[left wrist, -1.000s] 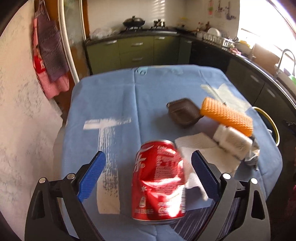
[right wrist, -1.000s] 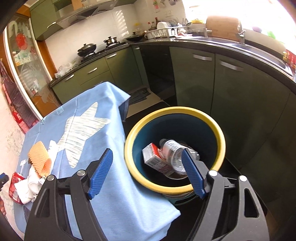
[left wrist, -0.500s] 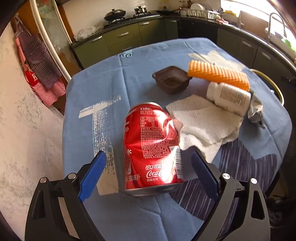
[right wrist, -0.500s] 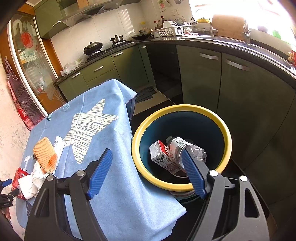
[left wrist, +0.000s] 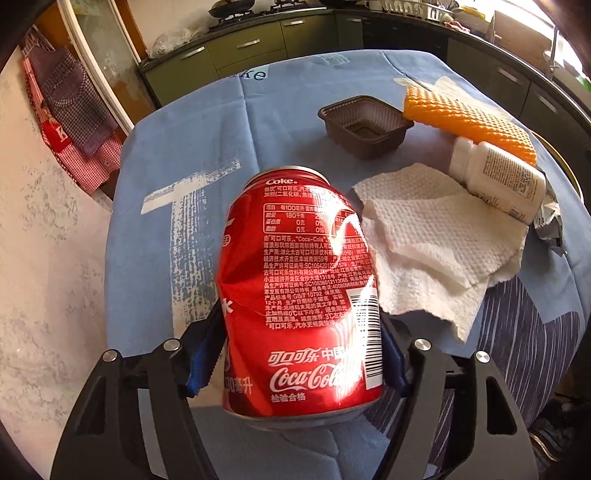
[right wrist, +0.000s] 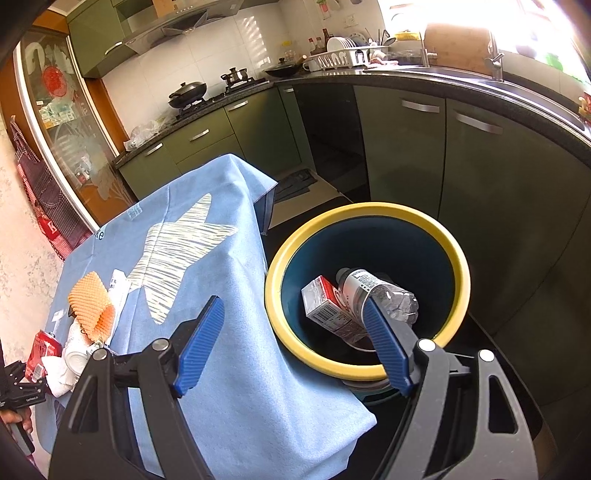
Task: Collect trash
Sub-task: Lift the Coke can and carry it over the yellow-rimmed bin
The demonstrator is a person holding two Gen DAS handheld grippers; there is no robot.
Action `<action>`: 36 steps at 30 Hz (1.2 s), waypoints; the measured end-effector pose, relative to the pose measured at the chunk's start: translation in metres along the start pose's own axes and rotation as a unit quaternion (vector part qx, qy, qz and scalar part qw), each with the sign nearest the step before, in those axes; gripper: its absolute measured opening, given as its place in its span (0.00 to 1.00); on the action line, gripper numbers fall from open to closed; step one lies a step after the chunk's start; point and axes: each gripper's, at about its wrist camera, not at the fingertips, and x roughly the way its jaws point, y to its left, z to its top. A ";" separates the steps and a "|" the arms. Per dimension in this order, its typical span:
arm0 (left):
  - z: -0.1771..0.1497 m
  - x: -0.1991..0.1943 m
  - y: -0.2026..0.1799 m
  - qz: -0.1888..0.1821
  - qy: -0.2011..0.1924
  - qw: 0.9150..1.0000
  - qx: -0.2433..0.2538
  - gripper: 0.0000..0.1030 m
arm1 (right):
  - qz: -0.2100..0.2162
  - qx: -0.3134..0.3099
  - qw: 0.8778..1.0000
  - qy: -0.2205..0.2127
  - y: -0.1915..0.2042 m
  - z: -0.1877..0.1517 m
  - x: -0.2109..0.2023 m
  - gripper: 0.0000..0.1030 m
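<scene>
Left hand-held gripper (left wrist: 295, 354) has dropped over the dented cola can (left wrist: 299, 288), jaws just closing, pads at its sides: pickup imminent. Right hand-held gripper (right wrist: 291, 343) open, empty, above bin (right wrist: 458, 266).

Home kitchen. Olive-green base cabinets (right wrist: 402, 147) under a dark worktop (right wrist: 480, 86) wrap the far and right walls. Gas hob with black wok (right wrist: 187, 92), extractor hood (right wrist: 184, 22) above, white tiles. Dish rack (right wrist: 340, 57) and sink tap (right wrist: 493, 55) by bright window. Aprons (left wrist: 70, 122) hang left. Near: cloth-covered counter (right wrist: 229, 206), yellow-rimmed bin (right wrist: 364, 371) beside it.
</scene>
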 end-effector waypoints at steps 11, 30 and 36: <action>-0.005 -0.036 0.009 0.013 -0.043 0.999 -0.006 0.68 | 0.014 -0.013 1.000 0.004 0.015 -0.002 0.002 0.71; 0.059 -0.124 -0.100 -0.133 -0.155 0.972 0.117 0.68 | -0.014 0.020 0.999 -0.032 -0.020 -0.006 -0.029 0.71; 0.113 -0.119 -0.196 -0.218 -0.152 0.947 0.183 0.68 | -0.042 0.057 0.996 -0.051 -0.064 -0.012 -0.049 0.71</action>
